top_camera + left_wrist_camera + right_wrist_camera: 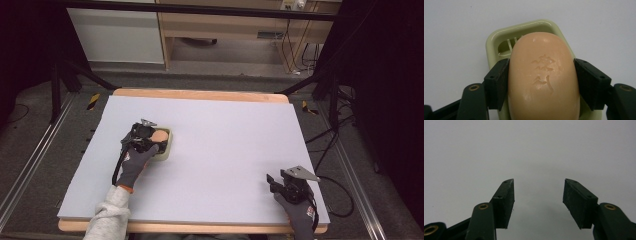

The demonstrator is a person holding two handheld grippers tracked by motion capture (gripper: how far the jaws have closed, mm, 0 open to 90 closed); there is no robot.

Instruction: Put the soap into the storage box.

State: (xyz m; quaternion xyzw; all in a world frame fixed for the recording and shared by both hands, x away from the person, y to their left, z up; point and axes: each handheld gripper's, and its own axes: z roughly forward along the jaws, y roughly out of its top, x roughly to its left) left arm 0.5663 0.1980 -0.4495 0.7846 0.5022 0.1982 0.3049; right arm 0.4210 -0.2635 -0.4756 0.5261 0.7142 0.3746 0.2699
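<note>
Soap (pixel 542 80) sits clamped between left gripper (pixel 541 77) jaws over dish (pixel 496 40).

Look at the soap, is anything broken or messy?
Nothing stands out. The soap looks whole, held between the left gripper's jaws over its green dish. The right gripper is open over bare table.

Waxy soap (pixel 544 75), glossy plastic dish (pixel 499 40)

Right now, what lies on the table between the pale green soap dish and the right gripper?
Nothing: in the high view, only bare grey mat separates the soap dish from the right gripper.
</note>
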